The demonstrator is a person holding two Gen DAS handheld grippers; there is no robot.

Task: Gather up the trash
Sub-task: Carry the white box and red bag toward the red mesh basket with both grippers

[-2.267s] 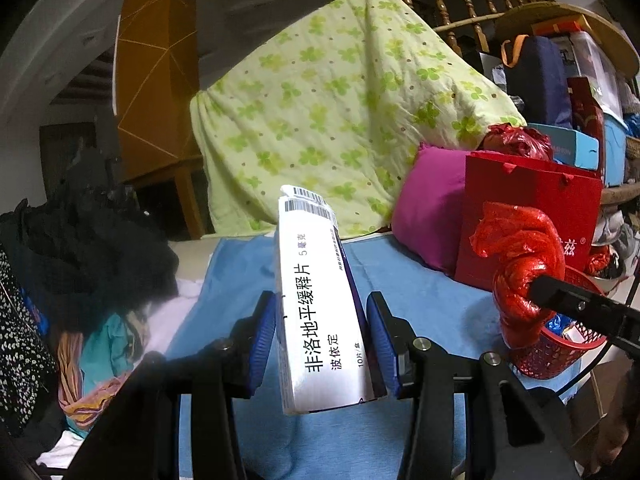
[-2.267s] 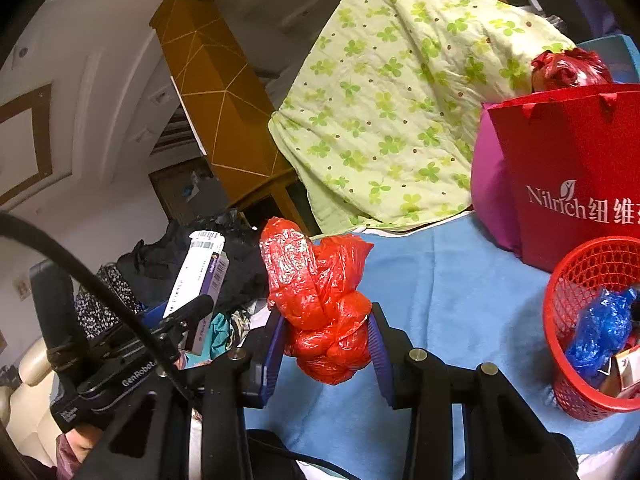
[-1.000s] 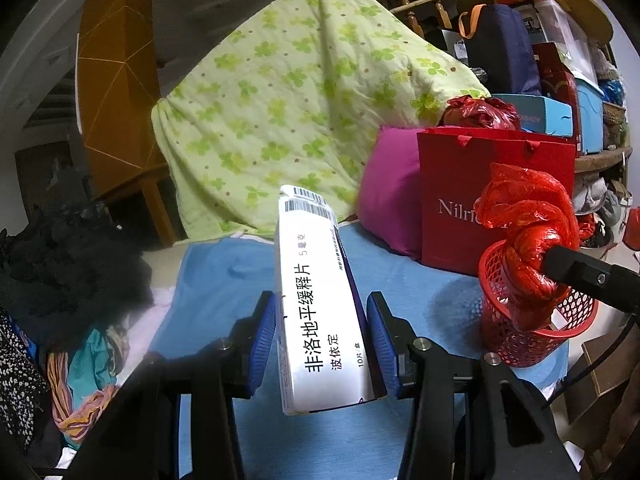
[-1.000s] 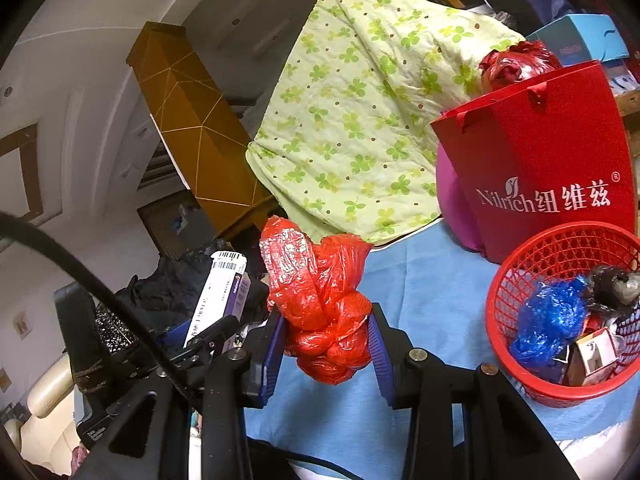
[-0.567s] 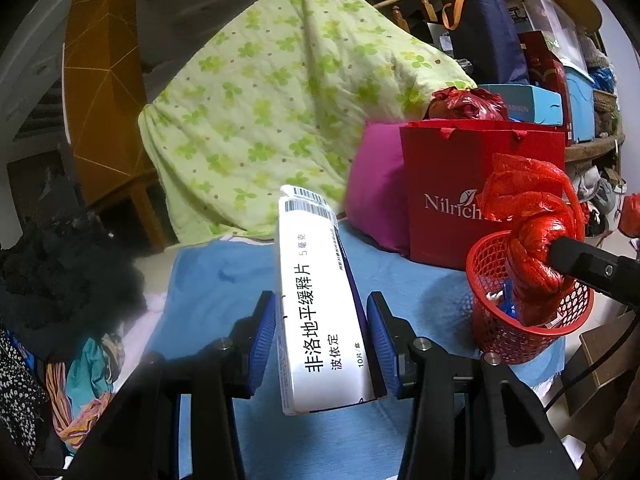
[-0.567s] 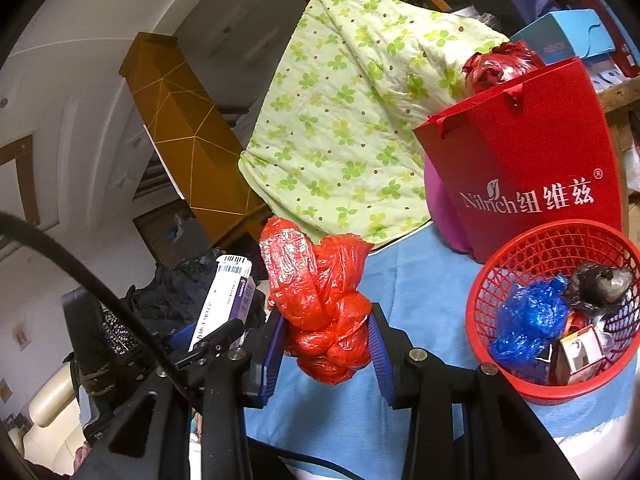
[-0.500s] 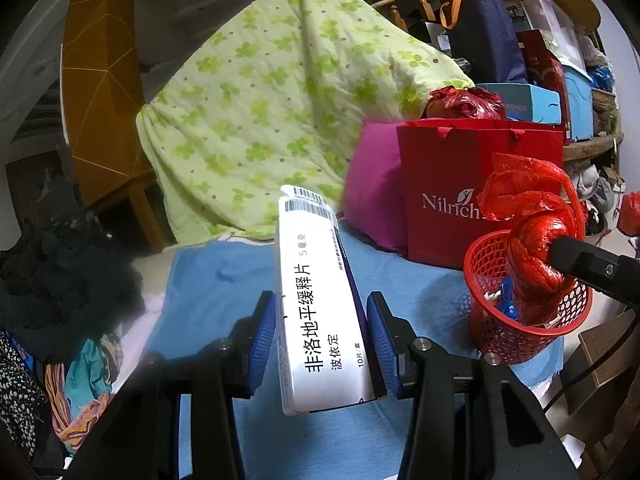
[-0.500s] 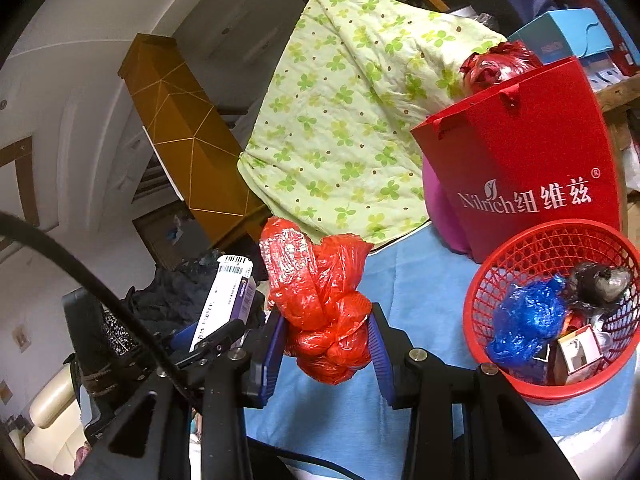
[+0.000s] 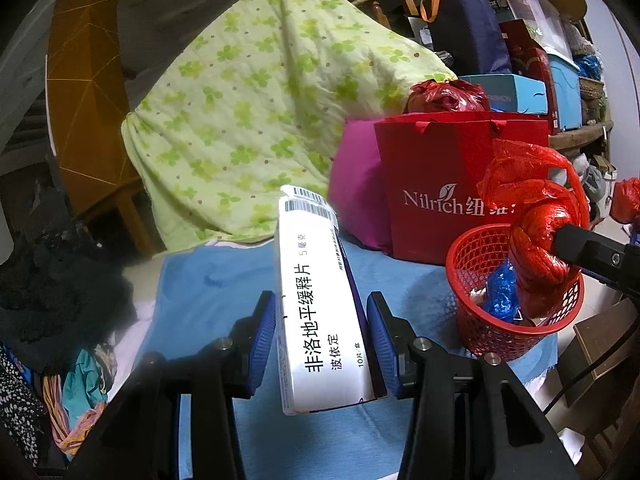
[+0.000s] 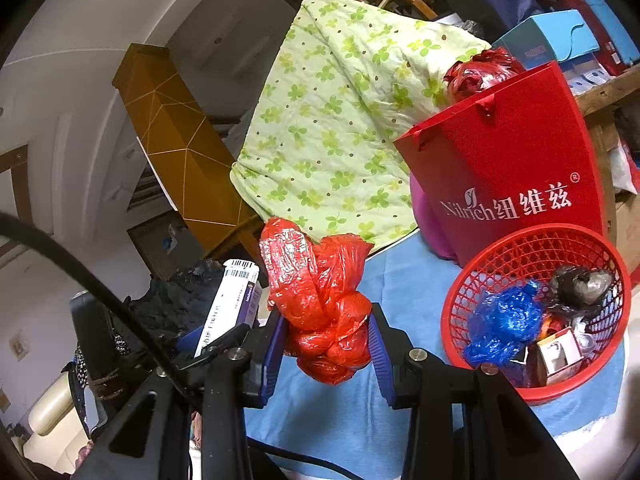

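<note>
A: Left gripper [image 9: 322, 330] — what's in it?

B: A white medicine box [image 9: 320, 304], standing upright, jaws closed on its two long flat sides near the lower half. Light, stiff card by the look of it; the faces give the pads a flat seat, so I judge it won't slip, though a hard squeeze could crush it.

A: And the right gripper [image 10: 326, 342]?

B: Clamped around a knotted red plastic bag [image 10: 320, 304]. I hold it at the lower knot, the loose top flopping above the pads. Soft, crinkly, likely slick; the knot is the only firm place to pinch.

A: Where does it all go?

B: Red mesh basket [image 10: 536, 394] on the blue cloth [image 10: 404, 284], just in front of the red gift bag [image 10: 512, 152]. It already holds a blue wrapper, a dark lump and a small carton. From the left camera the red bag hangs over the basket's rim; the box is off to the side of it.
</note>
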